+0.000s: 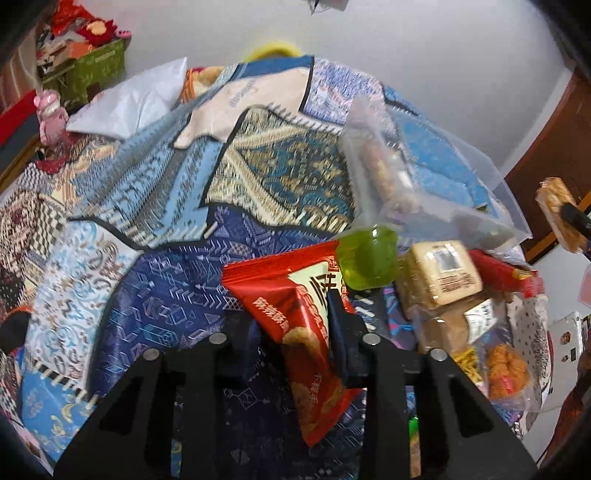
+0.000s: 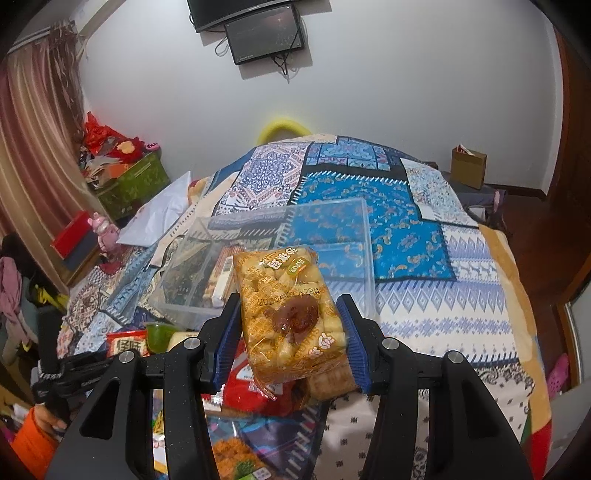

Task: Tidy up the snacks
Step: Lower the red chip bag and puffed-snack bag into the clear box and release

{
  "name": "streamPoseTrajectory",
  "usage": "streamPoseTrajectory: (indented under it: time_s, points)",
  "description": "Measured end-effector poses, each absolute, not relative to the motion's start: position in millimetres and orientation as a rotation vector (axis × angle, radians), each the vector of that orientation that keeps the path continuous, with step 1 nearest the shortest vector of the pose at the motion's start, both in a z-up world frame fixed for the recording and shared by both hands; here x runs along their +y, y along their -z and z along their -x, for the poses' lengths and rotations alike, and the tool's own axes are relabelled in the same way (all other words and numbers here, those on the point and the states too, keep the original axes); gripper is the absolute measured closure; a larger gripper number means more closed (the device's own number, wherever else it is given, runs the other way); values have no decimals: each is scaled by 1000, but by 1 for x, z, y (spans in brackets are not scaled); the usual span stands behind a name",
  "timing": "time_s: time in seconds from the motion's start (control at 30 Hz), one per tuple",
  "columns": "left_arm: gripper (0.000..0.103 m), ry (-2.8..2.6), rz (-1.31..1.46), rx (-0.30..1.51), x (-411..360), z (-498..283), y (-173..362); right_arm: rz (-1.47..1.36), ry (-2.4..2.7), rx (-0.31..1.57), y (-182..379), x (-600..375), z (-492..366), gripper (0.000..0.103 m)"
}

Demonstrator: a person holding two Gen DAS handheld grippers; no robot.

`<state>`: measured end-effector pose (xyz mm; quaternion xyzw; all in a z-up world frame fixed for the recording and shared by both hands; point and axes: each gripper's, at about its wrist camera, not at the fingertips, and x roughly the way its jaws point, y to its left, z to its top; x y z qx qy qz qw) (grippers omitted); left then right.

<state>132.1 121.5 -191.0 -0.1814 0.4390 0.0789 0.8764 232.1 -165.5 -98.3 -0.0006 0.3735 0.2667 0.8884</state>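
My left gripper (image 1: 295,325) is shut on a red snack packet (image 1: 295,317) and holds it above the patterned bedspread (image 1: 166,295). My right gripper (image 2: 290,332) is shut on a clear-wrapped yellow pastry pack (image 2: 288,306), held in the air in front of a clear plastic bin (image 2: 332,236). The bin holds a few snack bars (image 2: 218,273) at its left end. In the left wrist view the bin (image 1: 443,177) lies to the upper right, and the right gripper's pack (image 1: 557,214) shows at the far right edge.
A pile of loose snacks lies by the bin: a green jelly cup (image 1: 365,258), tan wrapped cakes (image 1: 439,273), an orange fried snack bag (image 1: 506,369). A white pillow (image 1: 129,99) and a green box (image 2: 136,181) stand to the left. Screens (image 2: 262,29) hang on the wall.
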Motion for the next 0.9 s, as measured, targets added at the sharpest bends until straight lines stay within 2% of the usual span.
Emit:
streamPoseTrajectory:
  time_s: [0.27, 0.53, 0.9]
  points:
    - [72, -189, 282, 783, 125, -130, 133, 11, -553, 768, 95, -160, -245, 55]
    - [72, -152, 236, 661, 114, -161, 81, 38, -571, 780, 98, -139, -259, 55]
    - [72, -67, 195, 712, 71, -232, 101, 159, -619, 857, 129, -96, -276, 55]
